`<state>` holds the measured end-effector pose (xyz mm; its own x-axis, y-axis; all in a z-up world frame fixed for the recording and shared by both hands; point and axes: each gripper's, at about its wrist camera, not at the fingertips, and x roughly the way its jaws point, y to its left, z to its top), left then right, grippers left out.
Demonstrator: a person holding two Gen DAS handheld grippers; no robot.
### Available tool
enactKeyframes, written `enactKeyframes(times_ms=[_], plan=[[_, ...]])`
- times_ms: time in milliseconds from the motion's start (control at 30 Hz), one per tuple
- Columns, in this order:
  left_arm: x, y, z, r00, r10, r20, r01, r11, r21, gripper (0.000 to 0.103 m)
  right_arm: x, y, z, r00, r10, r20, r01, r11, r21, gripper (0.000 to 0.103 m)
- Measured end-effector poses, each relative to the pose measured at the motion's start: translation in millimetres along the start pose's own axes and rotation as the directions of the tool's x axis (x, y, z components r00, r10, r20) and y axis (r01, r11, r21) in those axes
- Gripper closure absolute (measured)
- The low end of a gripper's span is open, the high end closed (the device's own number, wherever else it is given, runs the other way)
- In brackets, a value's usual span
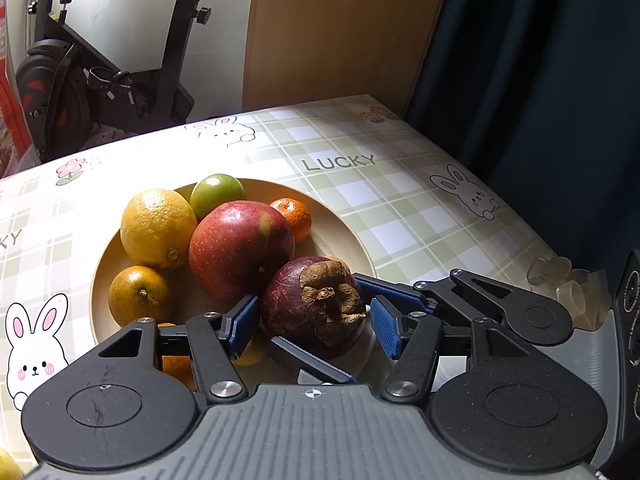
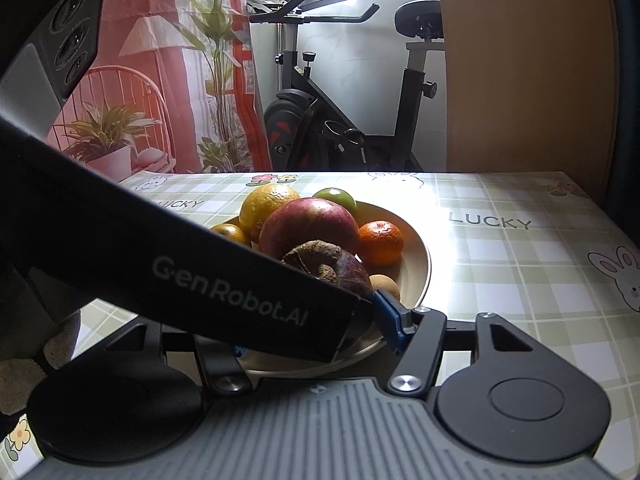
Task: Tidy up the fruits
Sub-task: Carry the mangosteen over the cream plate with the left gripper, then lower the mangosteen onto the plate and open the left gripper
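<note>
A dark purple mangosteen (image 1: 292, 304) with a dry brown cap hangs over the near rim of a beige plate (image 1: 340, 236). My left gripper (image 1: 314, 330) straddles it left and right. Thin gaps show beside both blue pads (image 1: 386, 332), so it stands open. My right gripper (image 2: 316, 332) comes in from the right and is shut on the mangosteen (image 2: 352, 276). One of its fingers lies in front and one behind. The left gripper's body hides its left finger in the right wrist view. On the plate lie a red apple (image 1: 240, 248), a lemon (image 1: 158, 226), a green fruit (image 1: 216, 194), a mandarin (image 1: 294, 216) and an orange (image 1: 138, 294).
A small brown fruit (image 2: 386, 285) lies at the plate's rim beside the mangosteen. Clear plastic cups (image 1: 568, 292) lie at the right table edge. The checked tablecloth (image 1: 400, 200) is bare right of the plate. An exercise bike (image 1: 100, 80) and a wooden panel (image 1: 340, 28) stand behind the table.
</note>
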<state>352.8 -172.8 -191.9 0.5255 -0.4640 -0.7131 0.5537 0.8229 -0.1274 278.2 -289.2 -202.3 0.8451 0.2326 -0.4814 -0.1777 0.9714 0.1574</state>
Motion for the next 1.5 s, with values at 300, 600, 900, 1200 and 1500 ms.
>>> enactKeyframes(times_ms=[300,600,900,1200,1500], plan=[[-26.0,-11.8,-16.0,0.997,0.030,0.078,-0.033,0.999,0.035,0.038,-11.7,-3.8,-4.3,0.998,0.005,0.062,-0.006,1.000,0.022,0.024],[-51.2,4.2,-29.5,0.987,0.068,0.146,-0.059,0.996,-0.063,0.038,-13.6,-2.0,-3.3,0.997,-0.001,0.074,0.000,1.000,0.019,0.024],[-66.7,23.7,-40.8,0.981,0.130,0.147,-0.107,0.982,-0.155,0.036,-13.3,-1.6,-4.8,0.998,-0.012,0.066,0.011,1.000,0.017,0.023],[-77.8,30.6,-53.0,0.981,0.138,0.136,-0.112,0.976,-0.187,0.030,-11.0,4.1,-4.8,0.998,-0.041,0.043,0.041,0.999,-0.008,0.023],[-91.3,41.2,-60.0,0.977,0.148,0.151,-0.116,0.972,-0.202,0.026,-11.5,10.9,-6.3,0.997,-0.062,0.039,0.063,0.997,-0.034,0.022]])
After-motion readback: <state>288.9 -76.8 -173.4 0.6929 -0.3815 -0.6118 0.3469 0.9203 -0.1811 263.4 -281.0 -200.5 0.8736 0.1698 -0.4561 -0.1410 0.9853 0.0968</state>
